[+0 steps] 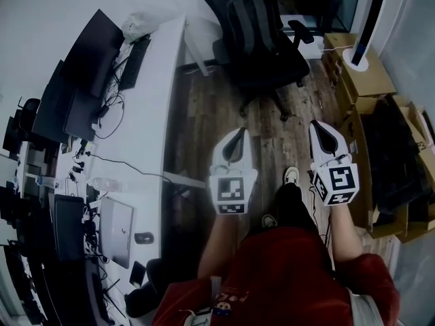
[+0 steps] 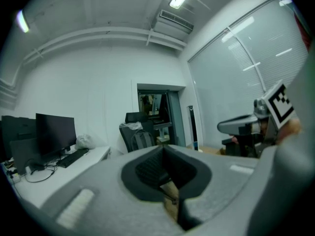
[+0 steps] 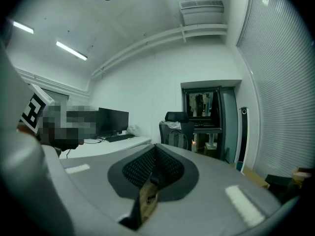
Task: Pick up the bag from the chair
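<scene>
- Wood-floored office; white counter [image 1: 165,94] is running along left of chair [image 1: 289,63].
- Bag [image 1: 253,20], a dark backpack, is sitting upright on chair seat.
- Left tool [image 1: 238,133] and right tool [image 1: 317,126] are hovering well short of chair, jaws together, empty.
- Bag is probably soft and will slump when lifted; top handle is looking like the best hold.

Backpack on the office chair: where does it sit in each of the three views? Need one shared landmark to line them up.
Head view: backpack at top centre, upright on the chair.
Left gripper view: backpack just left of centre, small, in the same chair.
Right gripper view: backpack just right of centre, in the chair.
Shared landmark: black monitor on the white desk, left of the chair in all three.
</scene>
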The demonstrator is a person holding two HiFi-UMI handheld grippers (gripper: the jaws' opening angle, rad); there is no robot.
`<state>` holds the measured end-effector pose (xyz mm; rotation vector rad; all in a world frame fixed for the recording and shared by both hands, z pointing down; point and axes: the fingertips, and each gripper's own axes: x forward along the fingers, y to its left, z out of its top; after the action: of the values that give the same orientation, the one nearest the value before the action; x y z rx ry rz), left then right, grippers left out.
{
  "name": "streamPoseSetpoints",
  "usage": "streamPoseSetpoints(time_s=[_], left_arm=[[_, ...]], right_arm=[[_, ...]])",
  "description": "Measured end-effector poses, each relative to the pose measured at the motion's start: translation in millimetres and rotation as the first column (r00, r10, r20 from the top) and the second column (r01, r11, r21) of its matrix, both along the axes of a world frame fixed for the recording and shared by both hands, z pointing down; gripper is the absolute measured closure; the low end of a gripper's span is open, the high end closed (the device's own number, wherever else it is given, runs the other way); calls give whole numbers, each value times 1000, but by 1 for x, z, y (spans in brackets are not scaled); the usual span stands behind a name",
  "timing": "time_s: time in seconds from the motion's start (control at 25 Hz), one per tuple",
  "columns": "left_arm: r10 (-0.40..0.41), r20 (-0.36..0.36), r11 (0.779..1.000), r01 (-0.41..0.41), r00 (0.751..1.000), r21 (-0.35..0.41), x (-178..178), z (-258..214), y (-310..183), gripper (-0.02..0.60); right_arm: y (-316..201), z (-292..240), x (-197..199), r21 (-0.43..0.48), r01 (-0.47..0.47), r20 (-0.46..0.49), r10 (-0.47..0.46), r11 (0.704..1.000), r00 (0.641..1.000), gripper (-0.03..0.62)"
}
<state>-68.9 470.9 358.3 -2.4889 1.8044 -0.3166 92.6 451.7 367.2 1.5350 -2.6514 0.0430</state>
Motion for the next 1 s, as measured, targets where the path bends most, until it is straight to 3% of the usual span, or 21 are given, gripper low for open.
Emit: streamPoseSetpoints(time_s=[0.4, 1.0], left_arm=[[-4, 2, 1000, 4, 1000, -3, 10, 8, -81, 584], [-26, 0, 995, 26, 1000, -94, 34, 35, -251, 584]], right_arm=[[-84, 11, 10, -10, -8, 64, 8, 1000, 998, 593], [-249, 37, 34, -83, 0, 74, 6, 997, 997, 594]])
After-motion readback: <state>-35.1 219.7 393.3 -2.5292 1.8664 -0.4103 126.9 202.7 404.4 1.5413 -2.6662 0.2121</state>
